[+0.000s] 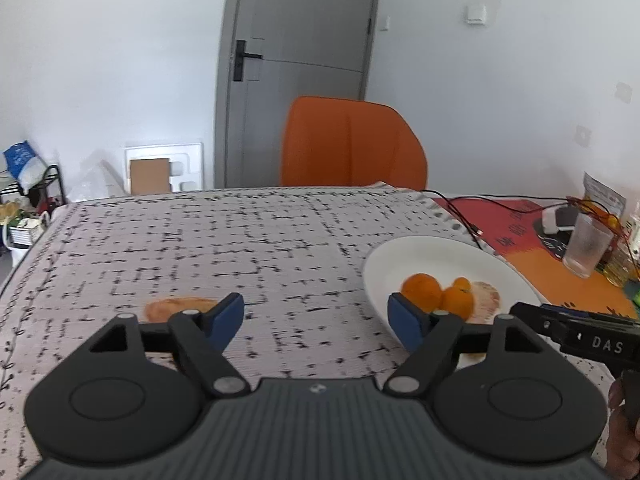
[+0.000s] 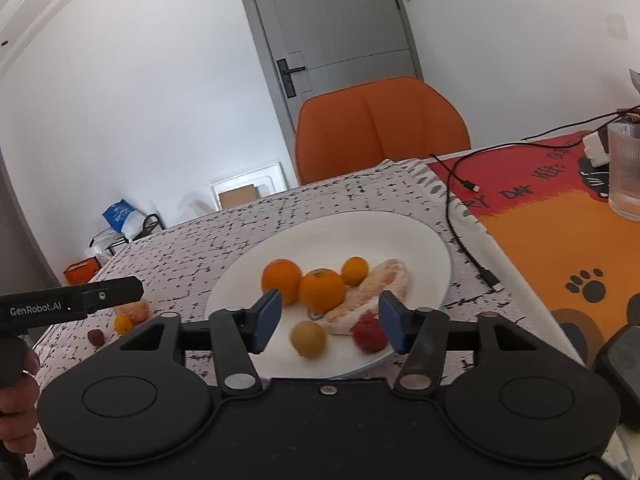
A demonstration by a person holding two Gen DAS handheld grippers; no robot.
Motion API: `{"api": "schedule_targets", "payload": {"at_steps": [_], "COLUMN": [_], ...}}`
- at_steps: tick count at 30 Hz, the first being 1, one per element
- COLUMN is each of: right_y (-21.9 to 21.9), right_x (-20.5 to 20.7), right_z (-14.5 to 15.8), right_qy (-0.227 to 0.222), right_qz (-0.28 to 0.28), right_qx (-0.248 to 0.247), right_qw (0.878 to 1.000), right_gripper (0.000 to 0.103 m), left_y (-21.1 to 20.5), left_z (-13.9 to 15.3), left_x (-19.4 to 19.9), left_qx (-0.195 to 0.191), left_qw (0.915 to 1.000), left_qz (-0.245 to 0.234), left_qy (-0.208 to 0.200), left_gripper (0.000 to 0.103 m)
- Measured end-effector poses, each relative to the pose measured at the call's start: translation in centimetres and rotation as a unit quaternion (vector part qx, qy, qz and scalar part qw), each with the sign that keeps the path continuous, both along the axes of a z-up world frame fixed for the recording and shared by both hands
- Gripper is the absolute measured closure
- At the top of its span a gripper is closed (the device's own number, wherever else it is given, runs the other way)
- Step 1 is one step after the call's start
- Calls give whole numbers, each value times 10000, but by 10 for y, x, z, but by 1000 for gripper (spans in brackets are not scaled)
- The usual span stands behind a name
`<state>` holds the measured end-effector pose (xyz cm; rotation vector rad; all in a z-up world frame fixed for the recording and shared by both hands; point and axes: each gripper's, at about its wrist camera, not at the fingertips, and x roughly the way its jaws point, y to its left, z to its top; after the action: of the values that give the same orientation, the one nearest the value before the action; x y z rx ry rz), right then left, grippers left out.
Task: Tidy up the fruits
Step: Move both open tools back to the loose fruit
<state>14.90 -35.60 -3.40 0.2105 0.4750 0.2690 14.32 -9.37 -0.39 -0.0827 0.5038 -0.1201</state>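
Note:
A white plate (image 2: 360, 232) holds three oranges (image 2: 322, 290), a peeled pomelo wedge (image 2: 380, 284), a yellow round fruit (image 2: 308, 338) and a red fruit (image 2: 370, 334). My right gripper (image 2: 331, 320) hangs open over the plate's near rim; its blue pads (image 2: 268, 320) touch nothing. On the cloth left of the plate lie a peeled citrus piece (image 2: 134, 310), a tiny orange fruit (image 2: 123, 324) and a small red fruit (image 2: 96, 337). My left gripper (image 1: 316, 320) is open and empty over the cloth, between the peeled piece (image 1: 176, 308) and the plate (image 1: 432, 256).
An orange chair (image 2: 380, 128) stands behind the table. A black cable (image 2: 460, 232) runs beside the plate onto an orange and red mat (image 2: 560, 240). A drinking glass (image 2: 626, 168) stands at the right, and a dark phone (image 2: 624, 360) lies at the near right.

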Motion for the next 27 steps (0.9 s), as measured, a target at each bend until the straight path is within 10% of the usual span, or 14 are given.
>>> {"api": "schedule_targets", "payload": {"at_steps": [16,27], "right_y": [25,55], "right_x": [-7,-7], "right_z": [7,8], "right_qy": [-141,-121], "right_qz": [252,533], "right_qx": [67,79], "right_qw": [9996,9985], "right_gripper": [0,0], "left_y": [44,81], "left_z": [0,-4], "left_x": [-20,-35], "left_qx": [49,10], "left_qw": [9986,9958], "left_qz": [532,913], "left_qy": [-12,-25], "left_gripper": [14,13]}}
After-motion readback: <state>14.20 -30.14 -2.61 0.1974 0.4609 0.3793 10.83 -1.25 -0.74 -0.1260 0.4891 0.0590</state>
